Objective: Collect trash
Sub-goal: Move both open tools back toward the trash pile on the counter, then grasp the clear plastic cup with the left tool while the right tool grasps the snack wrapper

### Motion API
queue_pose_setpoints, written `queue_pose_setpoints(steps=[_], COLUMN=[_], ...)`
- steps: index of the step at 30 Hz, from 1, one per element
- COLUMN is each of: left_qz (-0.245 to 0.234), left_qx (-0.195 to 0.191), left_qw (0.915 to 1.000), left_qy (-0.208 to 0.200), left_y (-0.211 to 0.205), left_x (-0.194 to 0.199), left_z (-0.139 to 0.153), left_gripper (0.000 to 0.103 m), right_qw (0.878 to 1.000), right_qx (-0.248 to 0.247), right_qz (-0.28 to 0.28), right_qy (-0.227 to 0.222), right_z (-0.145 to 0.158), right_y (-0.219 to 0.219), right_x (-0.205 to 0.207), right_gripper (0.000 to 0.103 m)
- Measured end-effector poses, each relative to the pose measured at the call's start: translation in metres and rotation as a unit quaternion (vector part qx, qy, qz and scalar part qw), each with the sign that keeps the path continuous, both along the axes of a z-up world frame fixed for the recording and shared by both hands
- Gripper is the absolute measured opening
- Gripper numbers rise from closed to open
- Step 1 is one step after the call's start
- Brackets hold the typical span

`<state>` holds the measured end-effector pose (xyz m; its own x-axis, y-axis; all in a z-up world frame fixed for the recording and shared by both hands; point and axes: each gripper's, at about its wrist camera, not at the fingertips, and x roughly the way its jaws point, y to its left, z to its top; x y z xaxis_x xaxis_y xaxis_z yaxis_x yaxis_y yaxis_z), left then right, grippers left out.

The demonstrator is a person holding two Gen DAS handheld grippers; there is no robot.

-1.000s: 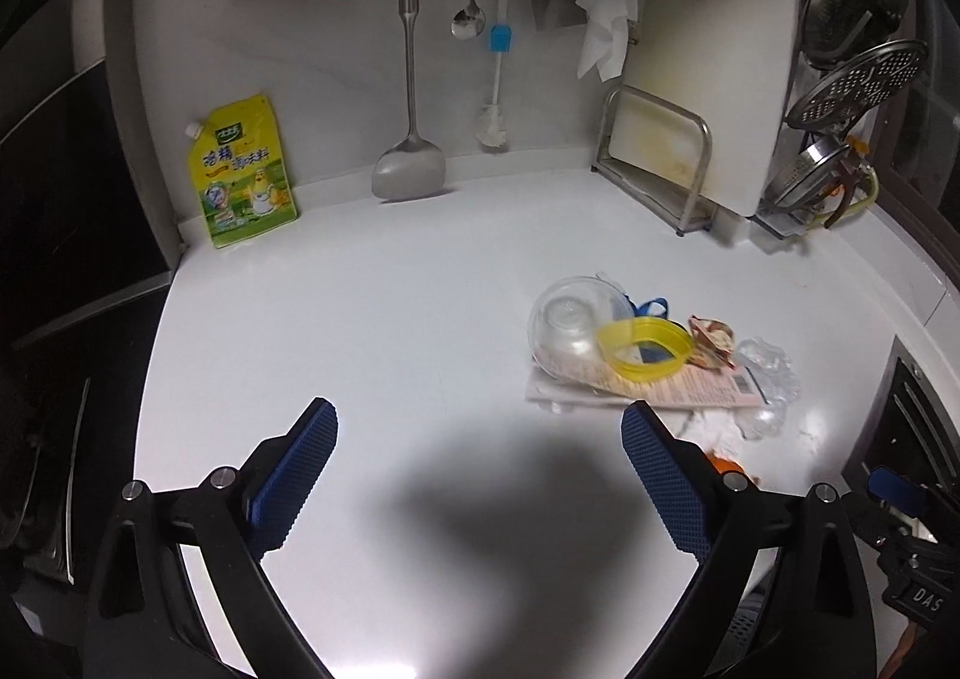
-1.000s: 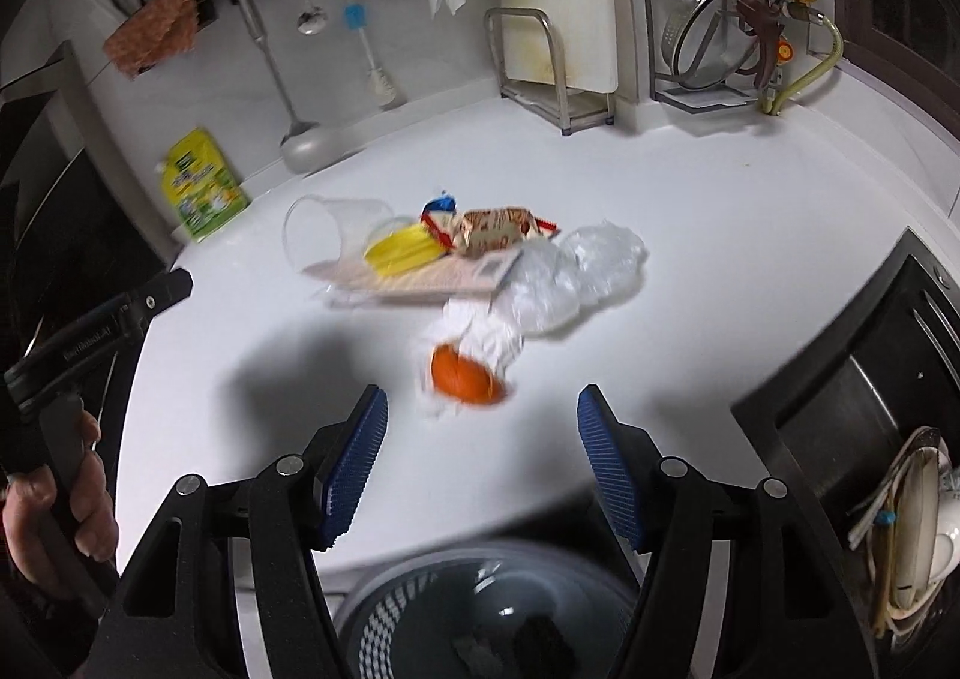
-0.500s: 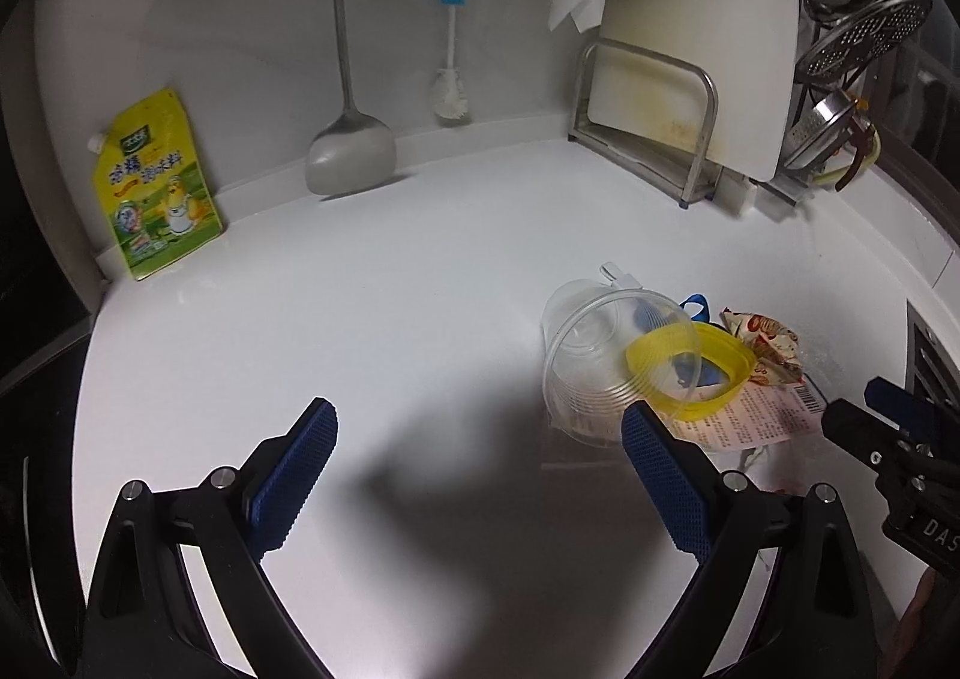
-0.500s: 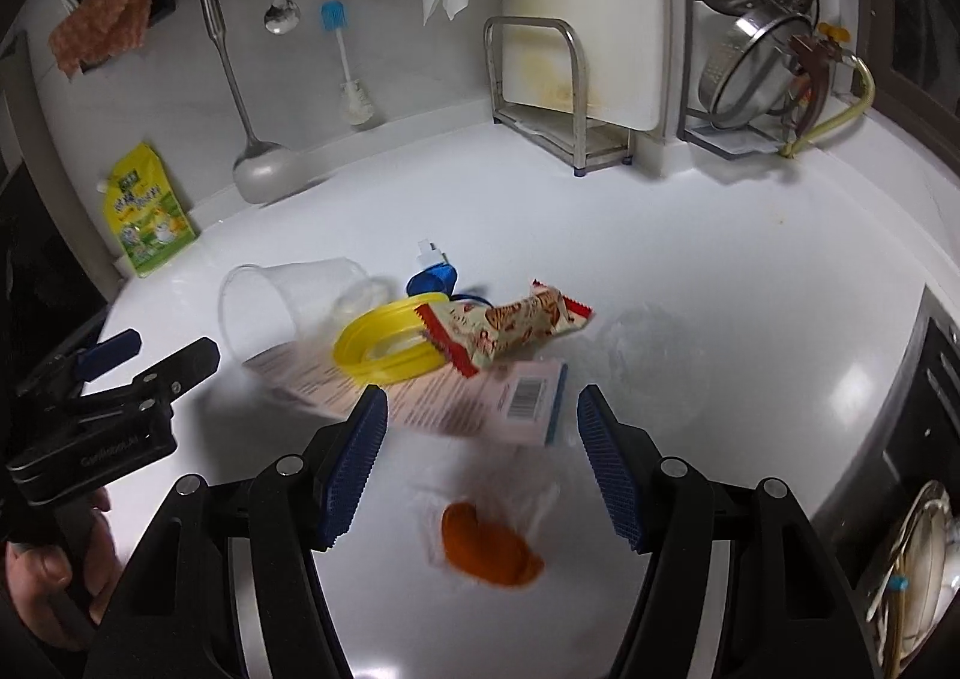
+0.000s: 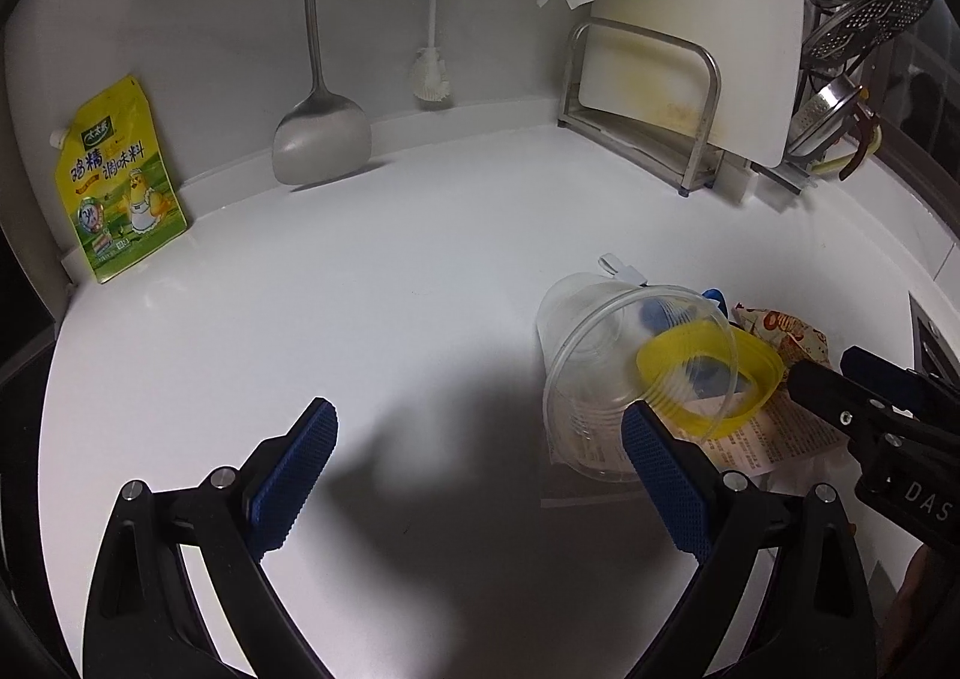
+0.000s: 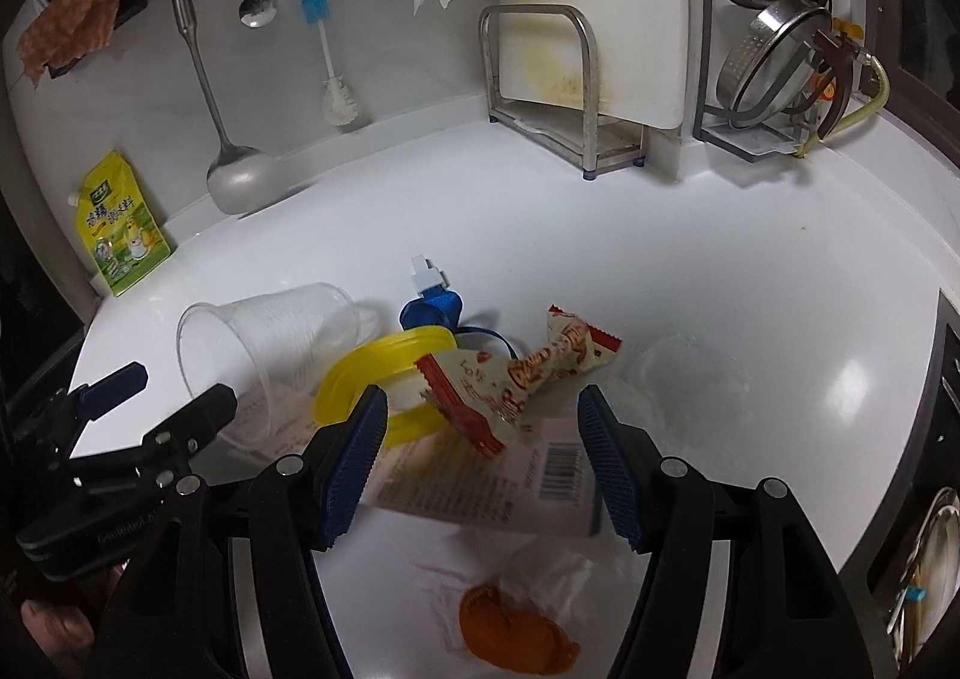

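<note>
A pile of trash lies on the white counter (image 5: 420, 271). A clear plastic cup (image 5: 600, 367) lies on its side, also in the right wrist view (image 6: 264, 343). Beside it are a yellow lid ring (image 6: 384, 379), a blue clip (image 6: 432, 310), a red and white snack wrapper (image 6: 522, 373), a pink paper with a barcode (image 6: 480, 481), clear plastic film (image 6: 690, 373) and an orange peel on tissue (image 6: 510, 631). My left gripper (image 5: 480, 469) is open, just left of the cup. My right gripper (image 6: 480, 457) is open, over the wrapper and paper.
A yellow seasoning pouch (image 5: 114, 181) leans on the back wall at the left. A ladle (image 5: 318, 133), spoon and brush hang there. A cutting board in a steel rack (image 5: 678, 97) and strainers (image 6: 780, 61) stand at the back right. A sink edge (image 6: 948, 379) is at the right.
Both grippers have moved forward toward the trash pile. The cup and wrapper now sit closer and larger in both views. Both stay open.
</note>
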<state>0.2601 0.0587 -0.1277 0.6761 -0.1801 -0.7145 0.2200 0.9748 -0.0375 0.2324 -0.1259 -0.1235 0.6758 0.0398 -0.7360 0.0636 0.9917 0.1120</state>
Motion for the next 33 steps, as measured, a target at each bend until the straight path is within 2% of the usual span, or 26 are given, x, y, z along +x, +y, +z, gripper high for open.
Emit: queue_pose_setpoints(steps=[9, 22, 26, 29, 31, 33], left_qz=[-0.001, 0.003, 0.001, -0.001, -0.004, -0.007], left_qx=[-0.004, -0.024, -0.029, -0.027, -0.028, -0.027], left_qw=[0.9999, 0.9997, 0.9996, 0.9996, 0.9996, 0.9996], left_qy=[-0.011, -0.006, -0.007, -0.01, -0.009, -0.006], left_y=[-0.006, -0.009, -0.01, -0.011, -0.012, -0.014], left_x=[0.005, 0.021, 0.023, 0.024, 0.026, 0.027], left_z=[-0.001, -0.004, -0.003, 0.0, 0.0, 0.0], left_gripper=[0.094, 0.094, 0.092, 0.087, 0.08, 0.074], right_qw=[0.999, 0.999, 0.999, 0.999, 0.999, 0.999], right_qx=[0.005, 0.008, 0.012, 0.012, 0.012, 0.014], right_qz=[-0.034, -0.04, -0.036, -0.033, -0.03, -0.03], right_qy=[0.009, 0.015, 0.017, 0.015, 0.014, 0.012], right_z=[-0.006, -0.014, -0.013, -0.011, -0.01, -0.009], right_y=[-0.004, -0.004, -0.005, -0.005, -0.004, -0.005], right_x=[0.014, 0.021, 0.02, 0.019, 0.018, 0.017], right_gripper=[0.063, 0.063, 0.048, 0.042, 0.035, 0.035])
